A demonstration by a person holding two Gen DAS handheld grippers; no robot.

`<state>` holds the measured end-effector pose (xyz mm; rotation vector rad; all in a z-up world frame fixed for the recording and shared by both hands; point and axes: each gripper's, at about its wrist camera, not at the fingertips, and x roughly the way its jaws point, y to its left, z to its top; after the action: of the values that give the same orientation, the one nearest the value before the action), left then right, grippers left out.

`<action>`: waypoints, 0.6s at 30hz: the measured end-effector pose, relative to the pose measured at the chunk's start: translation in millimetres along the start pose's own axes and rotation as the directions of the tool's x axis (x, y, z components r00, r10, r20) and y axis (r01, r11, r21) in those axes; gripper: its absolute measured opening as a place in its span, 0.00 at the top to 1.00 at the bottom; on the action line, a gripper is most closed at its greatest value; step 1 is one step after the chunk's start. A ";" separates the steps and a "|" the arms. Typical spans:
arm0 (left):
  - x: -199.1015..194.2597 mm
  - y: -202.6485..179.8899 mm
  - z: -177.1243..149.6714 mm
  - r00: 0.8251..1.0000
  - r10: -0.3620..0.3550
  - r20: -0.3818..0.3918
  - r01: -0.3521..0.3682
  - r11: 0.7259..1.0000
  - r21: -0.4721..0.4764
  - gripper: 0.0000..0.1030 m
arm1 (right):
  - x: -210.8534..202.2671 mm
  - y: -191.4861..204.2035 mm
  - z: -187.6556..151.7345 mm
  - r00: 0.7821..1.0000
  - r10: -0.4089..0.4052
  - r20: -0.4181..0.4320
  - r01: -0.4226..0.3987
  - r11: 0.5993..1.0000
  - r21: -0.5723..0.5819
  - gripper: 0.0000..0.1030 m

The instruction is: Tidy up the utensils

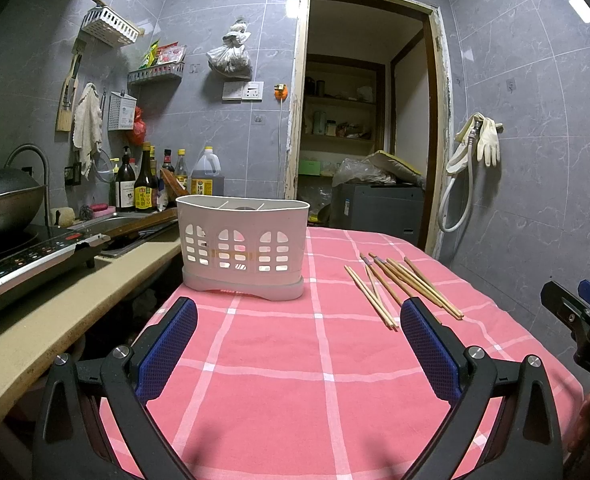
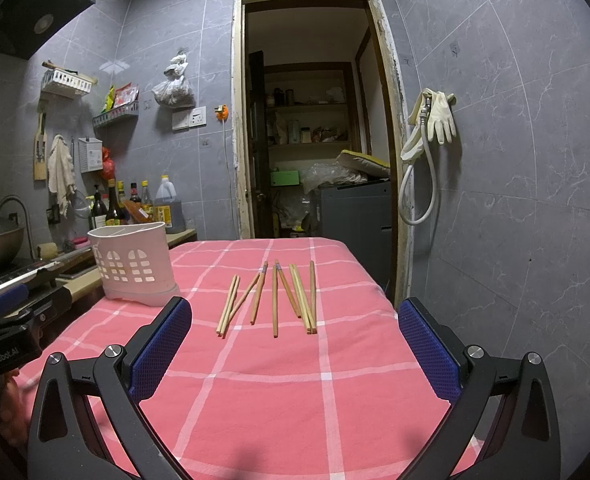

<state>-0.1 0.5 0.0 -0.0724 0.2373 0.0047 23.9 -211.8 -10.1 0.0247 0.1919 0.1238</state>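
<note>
The chopsticks (image 2: pixel 271 300) lie loose on the pink cloth (image 2: pixel 327 400) dead ahead of the gaping, empty right claw (image 2: pixel 295 348), long axes pointing away; the left claw (image 1: pixel 299 344), likewise gaping, faces the holder (image 1: pixel 243 248).

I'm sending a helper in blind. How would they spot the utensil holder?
Find the table with the pink checked cloth. At its far left corner, beside the kitchen counter, stands the utensil holder: a white plastic basket with arched window cutouts, unlike the loose wooden chopsticks lying flat nearby.
</note>
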 end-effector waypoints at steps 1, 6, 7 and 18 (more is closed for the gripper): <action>0.0 0.0 0.0 1.000 0.000 0.000 0.000 1.000 0.000 0.03 | 0.0 0.1 -0.1 1.000 0.000 0.000 0.000 1.000 0.000 0.00; 0.0 0.0 0.0 1.000 0.001 0.000 -0.001 1.000 -0.001 0.03 | 0.3 0.3 -0.6 1.000 -0.001 0.000 0.001 1.000 0.001 0.00; 0.0 0.0 0.0 1.000 0.000 0.000 0.000 1.000 -0.001 0.03 | 0.4 0.4 -0.6 1.000 -0.001 0.000 0.001 1.000 0.001 0.00; -0.1 0.1 0.0 1.000 0.000 -0.001 0.000 1.000 0.000 0.03 | 0.9 0.3 -2.1 1.000 -0.001 0.000 0.001 1.000 0.001 0.00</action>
<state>-0.2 0.5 0.0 -0.0725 0.2381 0.0050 24.3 -211.4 -12.4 0.0261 0.1924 0.1231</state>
